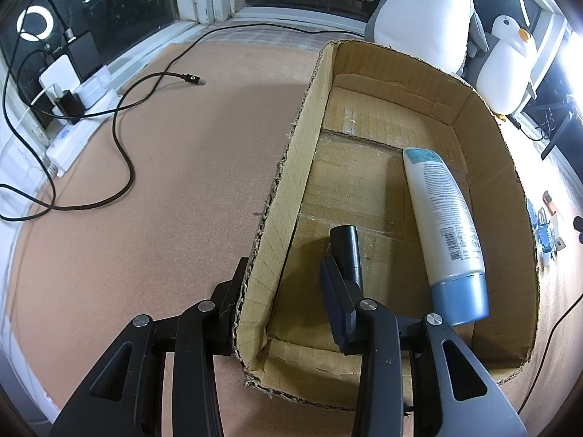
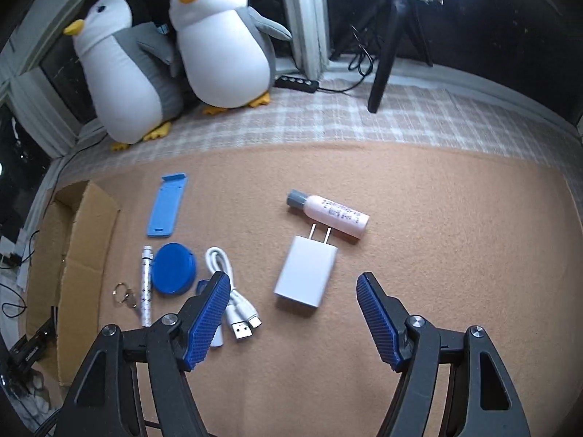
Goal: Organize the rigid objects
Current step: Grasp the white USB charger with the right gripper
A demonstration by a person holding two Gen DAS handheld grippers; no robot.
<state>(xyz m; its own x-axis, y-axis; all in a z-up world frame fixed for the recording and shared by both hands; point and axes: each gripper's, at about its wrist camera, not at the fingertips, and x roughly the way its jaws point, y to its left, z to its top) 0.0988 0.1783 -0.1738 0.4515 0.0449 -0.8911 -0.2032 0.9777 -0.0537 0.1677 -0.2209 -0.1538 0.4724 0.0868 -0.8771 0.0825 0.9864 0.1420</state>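
- over the tan mat [image 2: 419, 218], my right gripper [image 2: 293, 318] points down with its blue pads [image 2: 206, 322] spread wide and nothing between them.
- just ahead of it lies a white charger [image 2: 306, 276], prongs touching a pink bottle [image 2: 329, 216].
- by my right gripper's left finger lie a white cable [image 2: 233, 291], a blue disc [image 2: 174, 268], a pen [image 2: 145, 284], a key ring [image 2: 122, 291] and a blue stand [image 2: 165, 205].
- my left gripper [image 1: 288, 313] is clamped on the near left wall of the cardboard box [image 1: 291, 167], one finger outside and one inside.
- inside the box lie a white tube [image 1: 444, 225] with a blue cap and a black cylinder [image 1: 346, 251].
- two plush penguins [image 2: 218, 43] stand by the window.
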